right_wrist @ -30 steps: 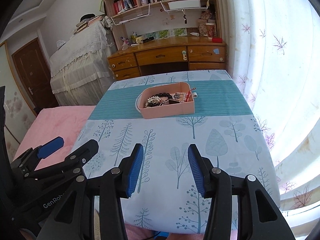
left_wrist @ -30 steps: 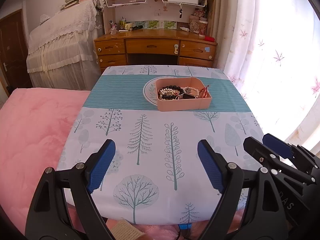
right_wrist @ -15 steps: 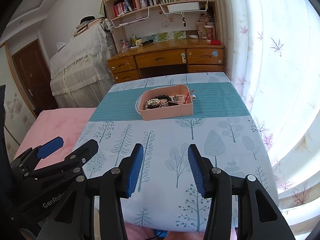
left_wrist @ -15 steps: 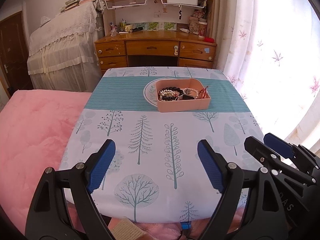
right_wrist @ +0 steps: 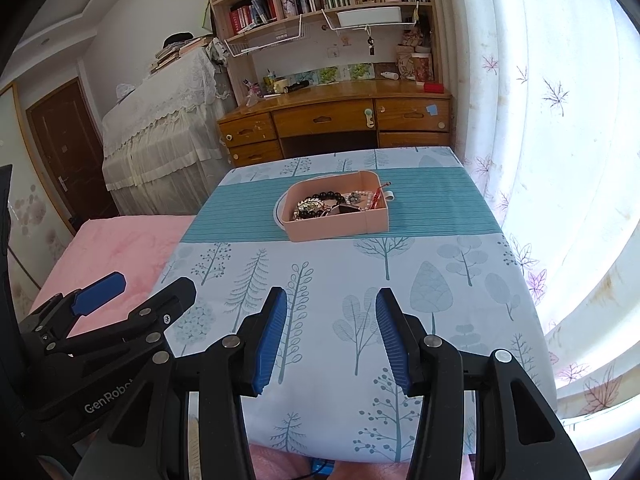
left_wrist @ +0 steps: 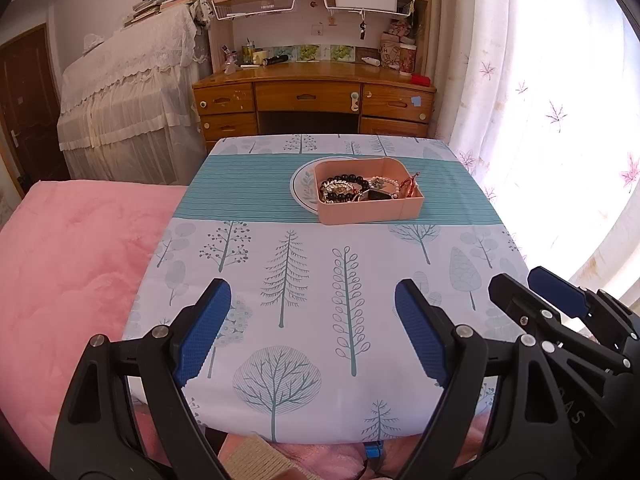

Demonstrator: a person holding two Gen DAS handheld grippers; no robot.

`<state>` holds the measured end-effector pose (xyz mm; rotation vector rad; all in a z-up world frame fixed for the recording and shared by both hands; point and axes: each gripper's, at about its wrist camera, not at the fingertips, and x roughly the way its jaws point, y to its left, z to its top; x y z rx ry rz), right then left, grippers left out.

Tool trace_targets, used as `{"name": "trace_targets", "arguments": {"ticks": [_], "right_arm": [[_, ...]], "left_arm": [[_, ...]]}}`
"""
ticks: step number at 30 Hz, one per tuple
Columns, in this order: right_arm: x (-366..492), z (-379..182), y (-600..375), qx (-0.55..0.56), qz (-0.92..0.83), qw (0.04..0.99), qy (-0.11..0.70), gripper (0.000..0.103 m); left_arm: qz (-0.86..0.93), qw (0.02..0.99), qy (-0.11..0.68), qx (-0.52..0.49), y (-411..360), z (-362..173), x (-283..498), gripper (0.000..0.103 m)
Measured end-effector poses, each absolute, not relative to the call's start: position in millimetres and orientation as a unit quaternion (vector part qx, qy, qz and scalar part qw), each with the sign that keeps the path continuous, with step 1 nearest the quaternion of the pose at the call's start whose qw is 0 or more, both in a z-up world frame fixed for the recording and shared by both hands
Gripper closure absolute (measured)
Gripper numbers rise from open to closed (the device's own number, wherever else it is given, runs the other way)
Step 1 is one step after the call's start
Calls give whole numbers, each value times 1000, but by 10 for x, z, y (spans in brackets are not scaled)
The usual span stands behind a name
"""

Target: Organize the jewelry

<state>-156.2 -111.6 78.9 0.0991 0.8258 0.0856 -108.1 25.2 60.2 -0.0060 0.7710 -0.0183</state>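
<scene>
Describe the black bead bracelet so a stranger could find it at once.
On the tree-print tablecloth, a pink tray sits on the teal stripe. Inside its left half lies the black bead bracelet: round, glossy, dark beads, unlike the pale pearl strand beside it.

I see a pink tray (left_wrist: 370, 210) upper centre of frame, upright. Tangled jewelry (left_wrist: 362, 190) fills it: black beads, pearls

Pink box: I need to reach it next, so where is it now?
In both views the pink box sits on the teal stripe at the table's far side, right of centre, partly on a plate.
</scene>
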Motion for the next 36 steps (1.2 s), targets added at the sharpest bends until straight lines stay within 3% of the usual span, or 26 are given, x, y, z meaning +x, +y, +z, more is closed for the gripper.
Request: {"name": "trace_targets", "arguments": {"ticks": [36], "right_arm": [[-1576, 680, -1107, 46, 36, 914, 402, 56]], "left_arm": [[-8, 929, 370, 1, 263, 610, -1110, 20]]}}
